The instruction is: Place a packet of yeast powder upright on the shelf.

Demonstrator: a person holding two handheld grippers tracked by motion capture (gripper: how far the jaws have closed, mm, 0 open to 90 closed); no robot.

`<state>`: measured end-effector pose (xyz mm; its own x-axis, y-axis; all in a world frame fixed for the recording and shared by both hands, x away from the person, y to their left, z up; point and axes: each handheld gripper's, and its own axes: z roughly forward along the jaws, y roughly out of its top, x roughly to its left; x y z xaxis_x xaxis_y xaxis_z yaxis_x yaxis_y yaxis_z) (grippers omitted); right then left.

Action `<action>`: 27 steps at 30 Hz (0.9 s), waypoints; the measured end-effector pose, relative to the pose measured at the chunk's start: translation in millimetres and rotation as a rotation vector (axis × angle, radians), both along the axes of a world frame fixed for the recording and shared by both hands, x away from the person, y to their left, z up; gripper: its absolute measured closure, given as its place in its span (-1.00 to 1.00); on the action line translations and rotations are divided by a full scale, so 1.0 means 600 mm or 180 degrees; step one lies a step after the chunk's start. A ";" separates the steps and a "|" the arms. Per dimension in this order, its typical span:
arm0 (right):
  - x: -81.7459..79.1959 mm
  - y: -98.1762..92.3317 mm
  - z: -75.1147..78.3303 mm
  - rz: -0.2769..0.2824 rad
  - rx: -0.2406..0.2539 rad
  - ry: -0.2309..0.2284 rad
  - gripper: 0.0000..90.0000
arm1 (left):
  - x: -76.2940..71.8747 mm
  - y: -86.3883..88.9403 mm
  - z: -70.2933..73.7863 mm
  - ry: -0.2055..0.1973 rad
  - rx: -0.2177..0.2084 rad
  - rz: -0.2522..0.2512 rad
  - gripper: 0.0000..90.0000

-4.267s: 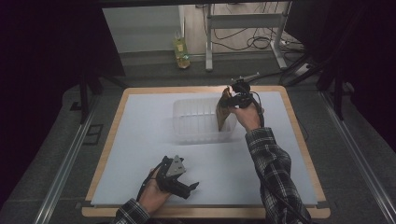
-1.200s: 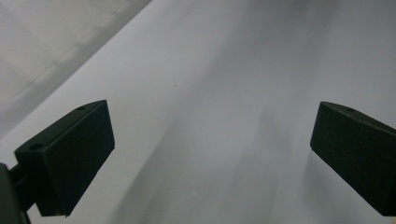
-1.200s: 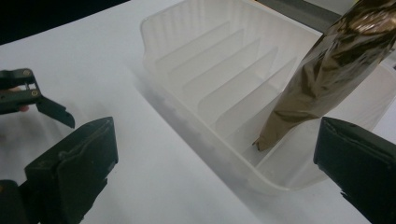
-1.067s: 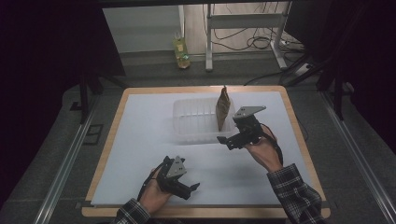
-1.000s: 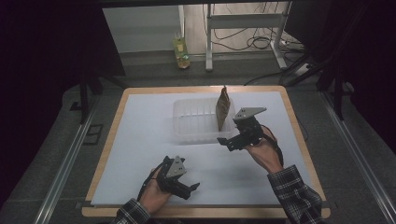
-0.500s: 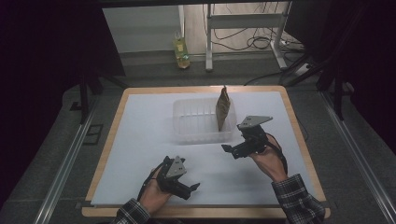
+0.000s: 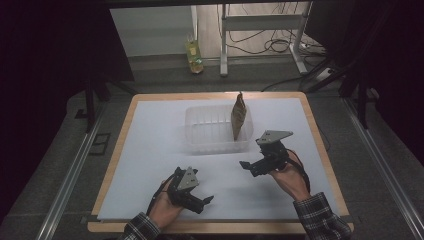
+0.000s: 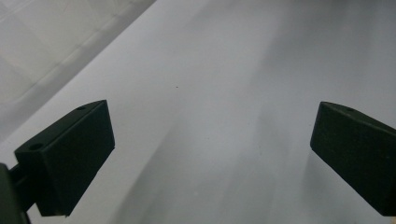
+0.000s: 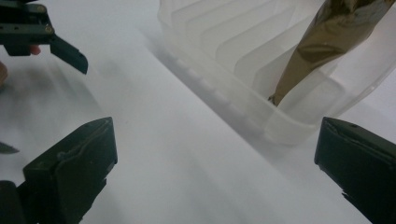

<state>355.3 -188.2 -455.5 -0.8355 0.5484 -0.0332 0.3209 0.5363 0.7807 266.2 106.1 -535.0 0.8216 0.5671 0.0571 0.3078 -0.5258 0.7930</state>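
Brown pouch is standing upright at the right end of the clear plastic bin, leaning on the bin's right wall, pretty much where it was a second ago. What's changed: 4.3 s ago the right gripper was up at the pouch with the hand over the bin; since then it's let go and pulled back toward the near edge, and now it hangs over the white table mat just in front of the bin's right corner. It's crept a bit closer to the person over the last half second too. The left gripper hasn't budged; it's parked near the front edge of the mat.

Hard-to-see stuff: in the right gripper view the top of the pouch is cut off by the frame, and the bin is only partly in shot. The pouch's printing is too dark to read. The left gripper view just gives bare mat between its jaws.

Tongs: both pairs are spread wide, nothing between the jaws, not touching anything. The right gripper looks at the bin's near wall, and the left gripper shows off in its top-left corner.
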 end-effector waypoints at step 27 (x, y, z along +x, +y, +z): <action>-0.067 -0.055 -0.022 -0.0058 0.0012 0.0054 -1.00 | 0.000 -0.001 -0.001 -0.0005 -0.0048 -0.0043 -0.99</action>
